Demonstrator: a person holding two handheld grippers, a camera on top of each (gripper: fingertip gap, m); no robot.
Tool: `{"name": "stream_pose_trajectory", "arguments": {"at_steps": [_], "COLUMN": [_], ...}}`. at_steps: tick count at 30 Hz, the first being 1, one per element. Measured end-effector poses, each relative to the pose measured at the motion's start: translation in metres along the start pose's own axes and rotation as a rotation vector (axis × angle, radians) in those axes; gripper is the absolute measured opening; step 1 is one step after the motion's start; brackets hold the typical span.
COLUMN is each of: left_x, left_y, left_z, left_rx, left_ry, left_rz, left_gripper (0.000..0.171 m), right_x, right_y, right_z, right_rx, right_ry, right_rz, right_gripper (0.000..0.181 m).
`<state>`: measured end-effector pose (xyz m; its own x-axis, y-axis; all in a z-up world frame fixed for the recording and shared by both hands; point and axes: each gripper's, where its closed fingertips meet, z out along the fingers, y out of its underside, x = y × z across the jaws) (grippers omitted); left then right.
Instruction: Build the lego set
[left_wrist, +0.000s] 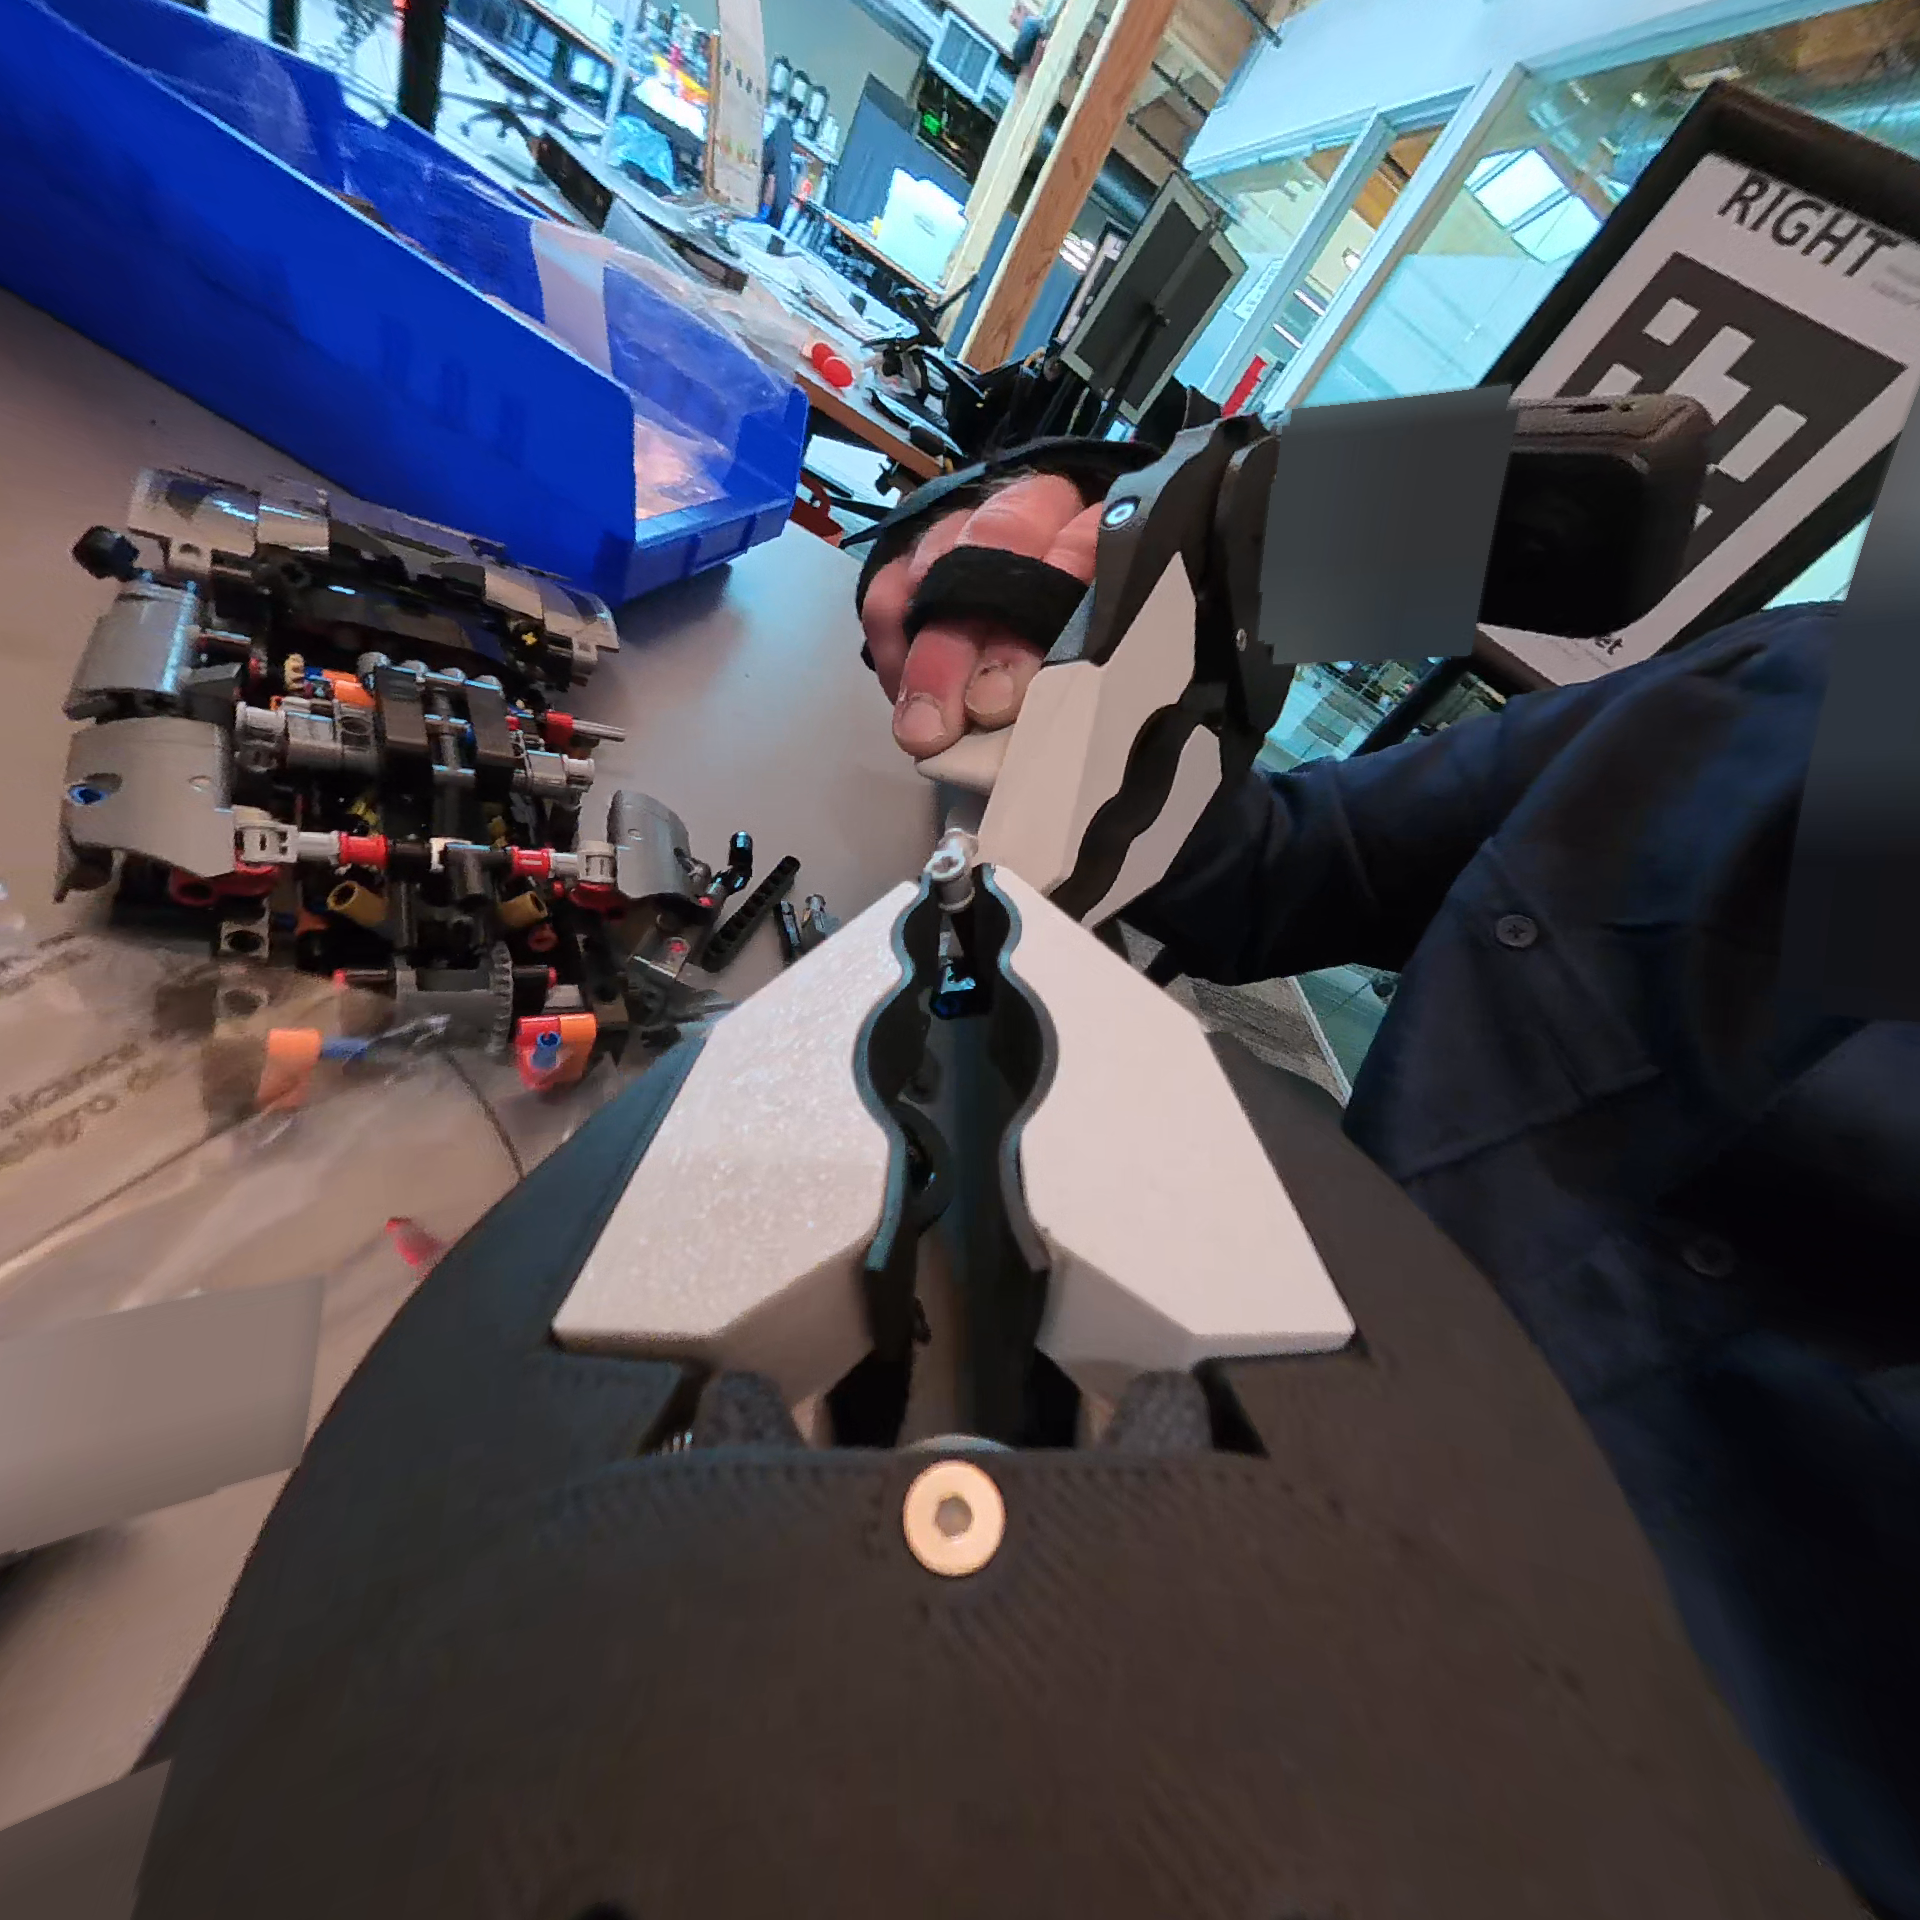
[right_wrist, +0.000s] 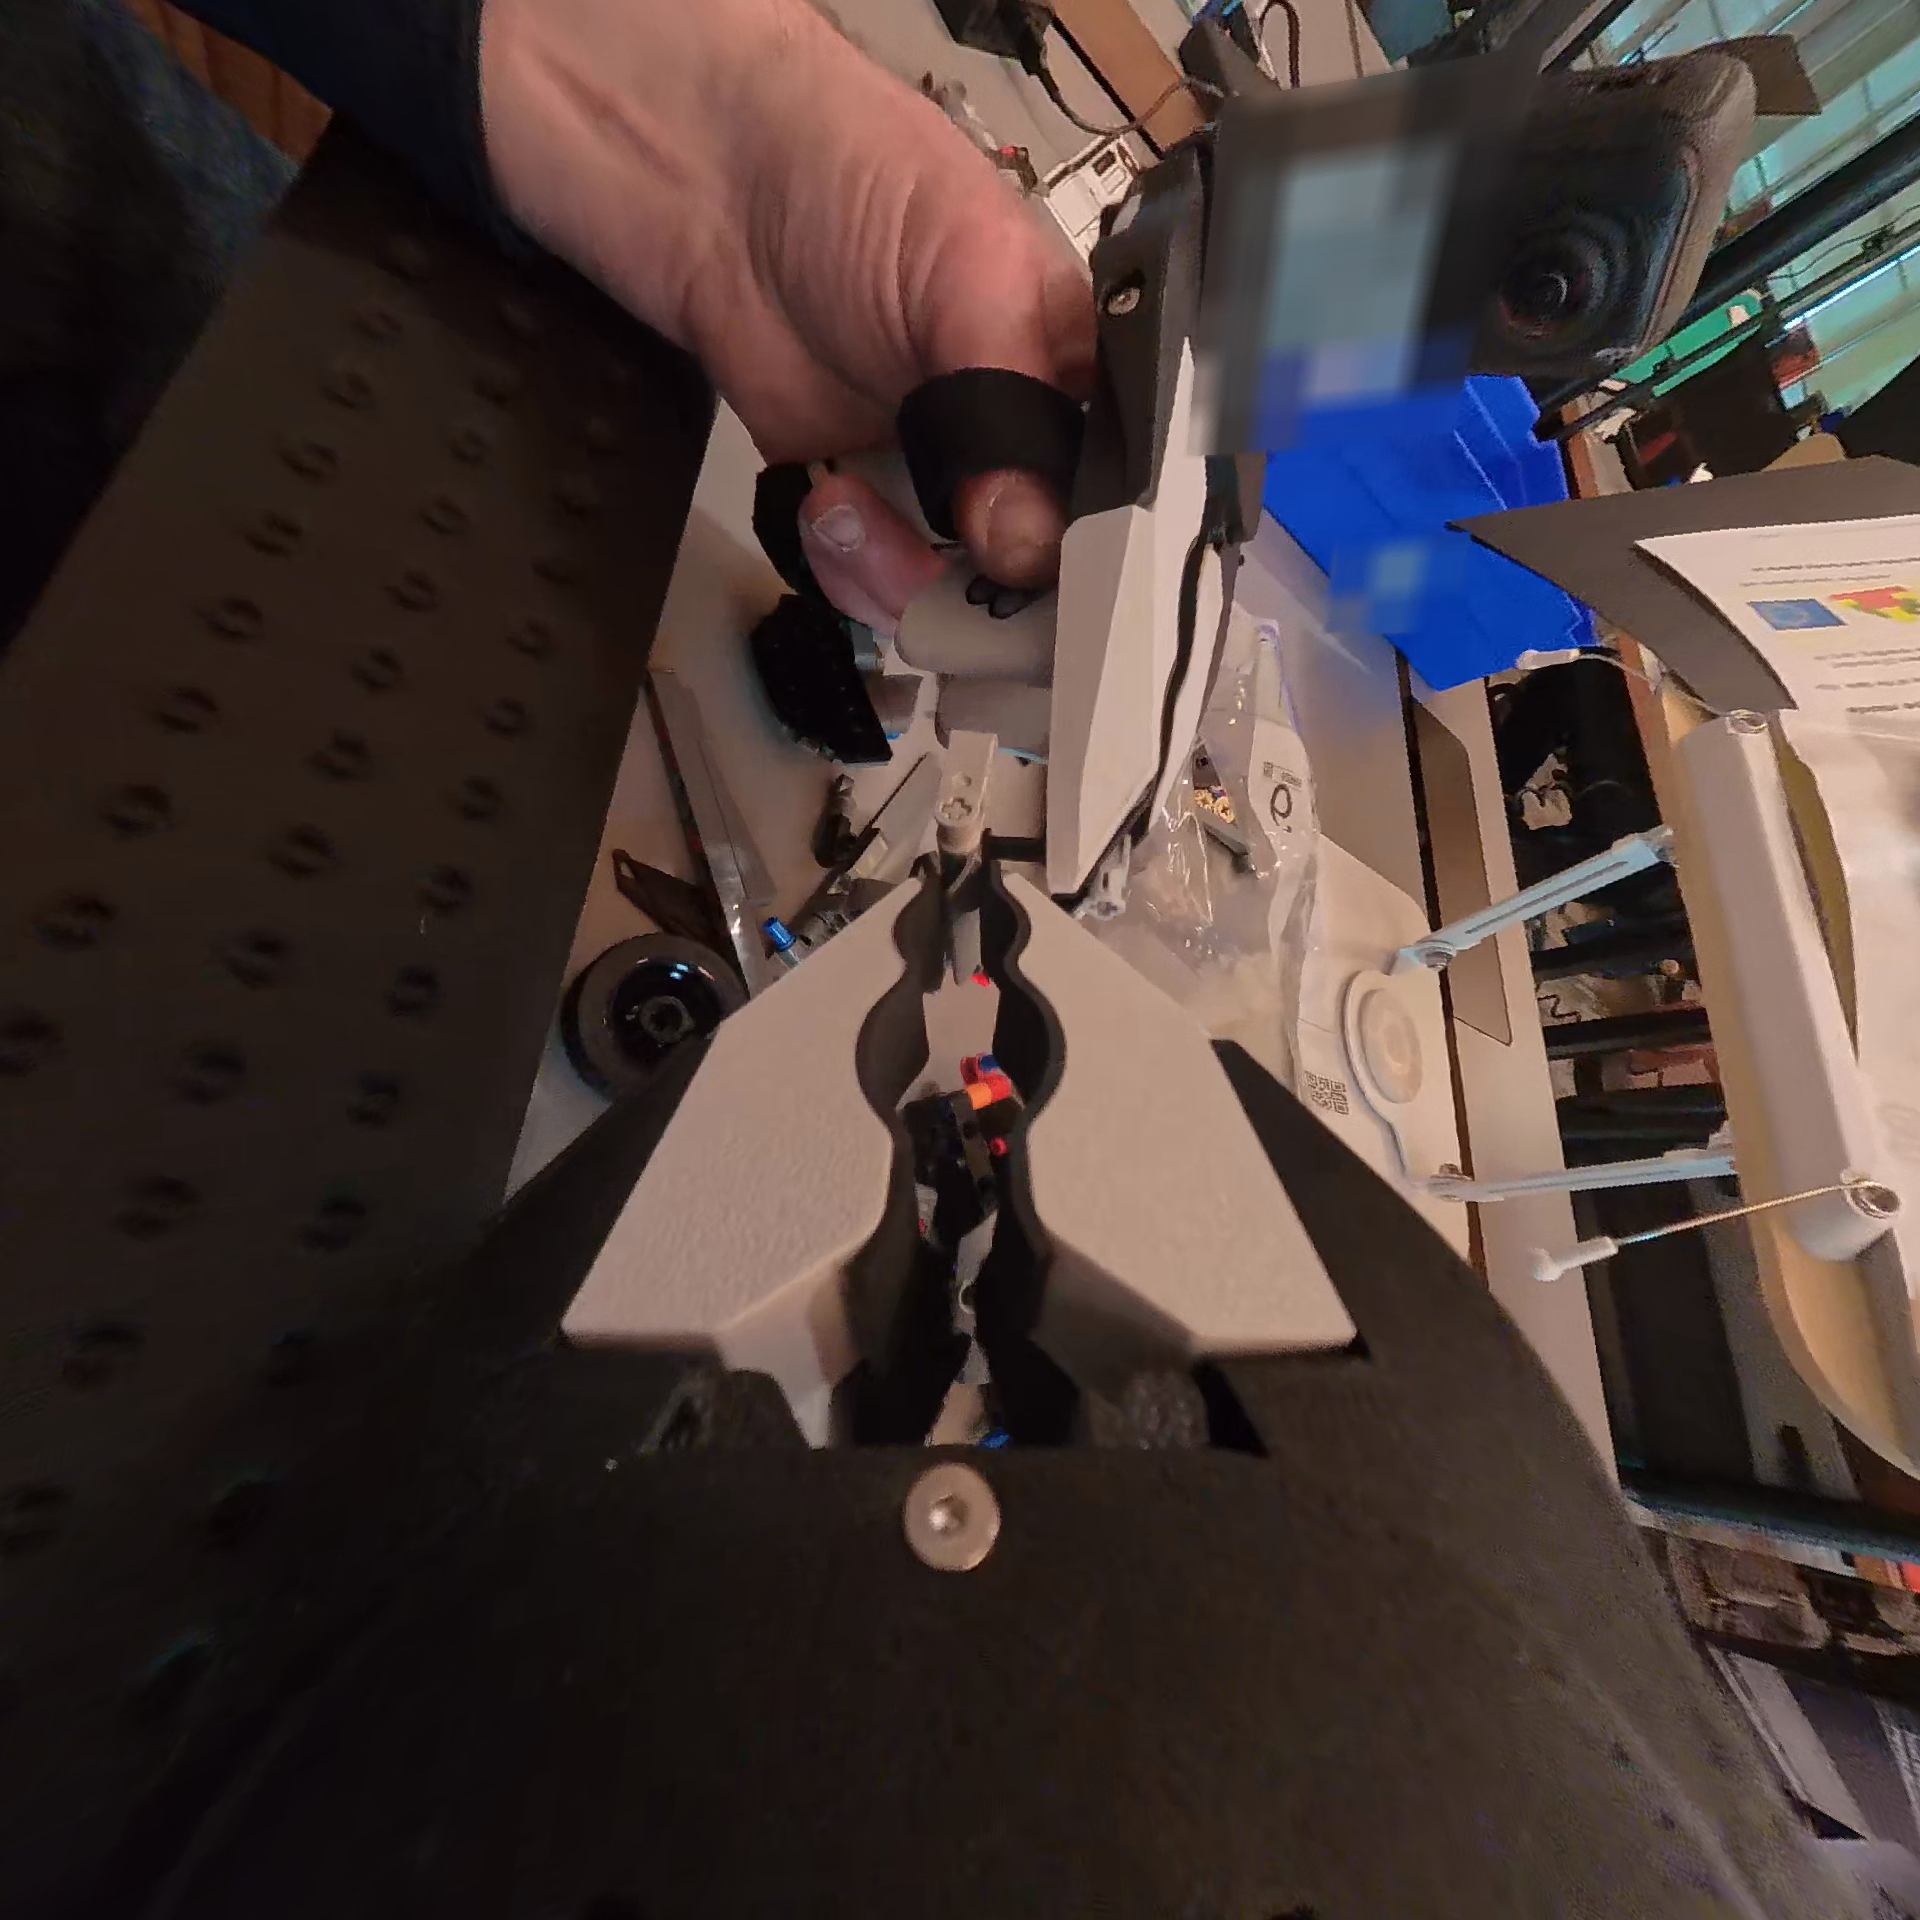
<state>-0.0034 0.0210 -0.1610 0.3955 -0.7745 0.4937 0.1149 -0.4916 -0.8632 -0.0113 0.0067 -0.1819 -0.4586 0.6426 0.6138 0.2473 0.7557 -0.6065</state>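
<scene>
**A:** Item one, nearest the lens?

**B:** Left gripper (left_wrist: 951, 883), white wedge-shaped fingers with black wavy inner pads on a black textured body. Jaws were drawn narrow, pinching a thin black axle with a light grey connector (left_wrist: 952, 864) at its tip. A small blue piece (left_wrist: 951, 1000) showed lower in the gap.

**A:** And opposite it?

**B:** Right gripper (right_wrist: 961, 883), same build. Jaws were likewise narrow, closed on a light grey pin connector (right_wrist: 961, 810) that stuck out past the tips. The two tools met tip to tip, above the table. Whether both pieces were already joined could not be told.

**A:** The set itself?

**B:** Partly built grey, black and red lego vehicle chassis (left_wrist: 312, 748), resting on the pale grey tabletop (left_wrist: 769, 675), well left of the left gripper. Loose black and grey lego bits (left_wrist: 748, 904) lay between chassis and fingers. A black lego wheel (right_wrist: 649, 1013) sat on the table in the right wrist view.

**A:** Surroundings, obstructions?

**B:** Large blue plastic bin (left_wrist: 416, 332) behind the chassis. Clear plastic parts bags (left_wrist: 156, 1122) at the near left edge. A person's hand (left_wrist: 966, 613) in black finger straps gripped the right tool; a dark blue sleeve (left_wrist: 1558, 935) filled the right of the left wrist view. The other hand (right_wrist: 810, 270) and a black dimpled panel (right_wrist: 312, 727) blocked much of the table in the right wrist view.
</scene>
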Motion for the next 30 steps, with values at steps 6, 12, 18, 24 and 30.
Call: {"name": "stream_pose_trajectory", "arguments": {"at_steps": [6,12,18,24,30], "left_x": [-0.009,-0.006,-0.015,-0.040,-0.056], "left_y": [0.002,0.001,-0.035,0.012,0.049], "left_z": [0.000,0.000,-0.037,-0.020,-0.010], "left_rx": [0.011,0.014,0.208,-0.105,-0.336], "left_ry": [-0.031,-0.010,-0.055,-0.245,-0.354], "left_rz": [-0.039,-0.038,-0.042,0.007,0.045], "left_gripper": [0.003,0.002,0.004,0.004,0.014], "right_x": [0.001,-0.001,-0.031,-0.020,-0.013], "right_y": [0.006,0.002,0.007,0.010,0.020], "right_z": [0.003,0.000,0.011,-0.004,-0.005], "right_rx": [-0.037,0.001,-0.012,0.058,0.044], "right_ry": [0.024,-0.023,-0.159,-0.185,-0.176], "right_rz": [-0.011,0.040,0.026,0.114,0.164], "right_gripper": [0.004,0.004,0.004,0.005,0.005]}}
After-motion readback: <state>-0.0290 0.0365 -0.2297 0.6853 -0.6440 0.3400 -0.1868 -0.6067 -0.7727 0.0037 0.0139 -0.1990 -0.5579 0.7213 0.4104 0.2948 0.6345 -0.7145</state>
